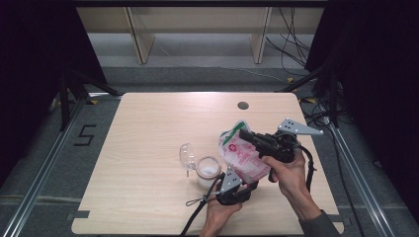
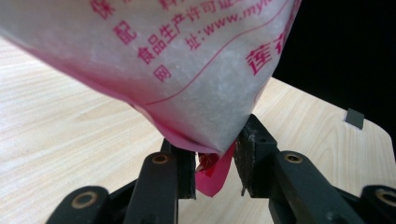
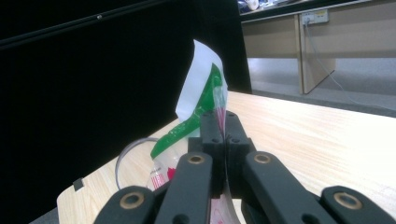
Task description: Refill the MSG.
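Observation:
A pink-and-white printed bag (image 1: pixel 244 155) with a green and white top is held up over the right half of the table. My right gripper (image 1: pixel 245 135) is shut on the bag's upper edge; in the right gripper view the green top (image 3: pixel 205 88) rises past its closed tips (image 3: pixel 223 125). My left gripper (image 1: pixel 248 184) comes from below, its jaws shut on the bag's pink bottom corner (image 2: pixel 212 175). The bag's white granular filling (image 2: pixel 187 60) bulges above them. Left of the bag stands a small glass jar (image 1: pixel 208 170) with white contents, its clear lid (image 1: pixel 186 155) swung open.
The light wooden table (image 1: pixel 148 148) has a round cable hole (image 1: pixel 242 105) near its far edge. Cables trail from both grippers toward the near edge. Black curtains flank the table, and wooden furniture legs stand on the floor beyond it.

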The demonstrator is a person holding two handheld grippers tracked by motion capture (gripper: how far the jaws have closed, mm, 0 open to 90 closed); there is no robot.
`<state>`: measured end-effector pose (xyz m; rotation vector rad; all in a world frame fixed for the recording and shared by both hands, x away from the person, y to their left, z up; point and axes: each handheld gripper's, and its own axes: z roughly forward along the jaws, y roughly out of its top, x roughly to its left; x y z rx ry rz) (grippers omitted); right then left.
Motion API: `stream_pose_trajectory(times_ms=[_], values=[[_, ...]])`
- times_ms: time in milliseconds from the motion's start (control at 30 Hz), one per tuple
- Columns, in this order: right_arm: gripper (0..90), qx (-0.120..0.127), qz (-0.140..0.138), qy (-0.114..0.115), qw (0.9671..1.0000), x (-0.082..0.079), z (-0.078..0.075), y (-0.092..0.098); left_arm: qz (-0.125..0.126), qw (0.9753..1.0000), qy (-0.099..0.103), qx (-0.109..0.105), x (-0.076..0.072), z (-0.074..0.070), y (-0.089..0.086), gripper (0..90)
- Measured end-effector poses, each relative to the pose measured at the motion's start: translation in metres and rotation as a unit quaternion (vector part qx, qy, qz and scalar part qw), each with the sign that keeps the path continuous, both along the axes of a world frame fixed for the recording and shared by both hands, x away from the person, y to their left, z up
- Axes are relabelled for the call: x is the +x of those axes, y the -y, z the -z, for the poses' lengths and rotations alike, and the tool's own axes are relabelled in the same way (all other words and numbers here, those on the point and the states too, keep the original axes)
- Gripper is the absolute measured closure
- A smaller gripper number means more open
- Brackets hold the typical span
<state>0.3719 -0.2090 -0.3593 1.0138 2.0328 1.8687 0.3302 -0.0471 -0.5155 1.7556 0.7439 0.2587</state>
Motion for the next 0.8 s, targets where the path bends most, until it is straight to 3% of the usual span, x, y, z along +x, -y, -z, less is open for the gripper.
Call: stream_pose_trajectory(times_ms=[100,133,167,200,233,300,400,467,533,800], values=[[90.0,0.011,-0.001,-0.007,0.9999,-0.002,0.002,0.003,-0.001,1.0000,-0.004,-0.005,0.000,0.001,0.000,68.9],[90.0,0.013,0.000,0.000,0.9999,-0.002,0.003,0.004,-0.002,1.0000,-0.003,-0.005,0.000,0.001,0.000,68.3],[90.0,0.012,-0.001,-0.010,0.9999,-0.003,0.002,0.006,-0.003,1.0000,-0.003,-0.006,0.000,0.001,0.001,68.0],[90.0,0.018,-0.001,-0.001,0.9998,-0.002,0.004,0.006,-0.002,1.0000,-0.004,-0.002,0.000,0.001,0.000,68.0],[90.0,0.021,0.001,-0.006,0.9998,-0.003,0.004,0.007,-0.001,0.9999,-0.005,-0.013,0.001,0.002,0.001,67.5],[90.0,0.023,-0.002,-0.005,0.9997,-0.004,0.005,0.007,-0.001,1.0000,-0.004,0.003,0.001,0.001,0.000,67.0],[90.0,0.027,-0.003,0.000,0.9996,-0.003,0.009,0.006,-0.013,0.9999,-0.009,0.004,-0.001,0.002,-0.001,67.6],[90.0,0.037,-0.006,-0.014,0.9992,-0.005,0.010,0.006,-0.012,0.9999,-0.011,-0.004,0.001,0.003,-0.003,67.7],[90.0,0.038,-0.012,-0.003,0.9992,-0.003,0.011,0.006,-0.020,0.9998,-0.007,0.006,0.000,0.002,-0.005,67.7],[90.0,0.050,-0.013,-0.003,0.9987,-0.007,0.012,0.011,-0.022,0.9997,-0.008,0.008,0.000,0.001,-0.009,68.2]])
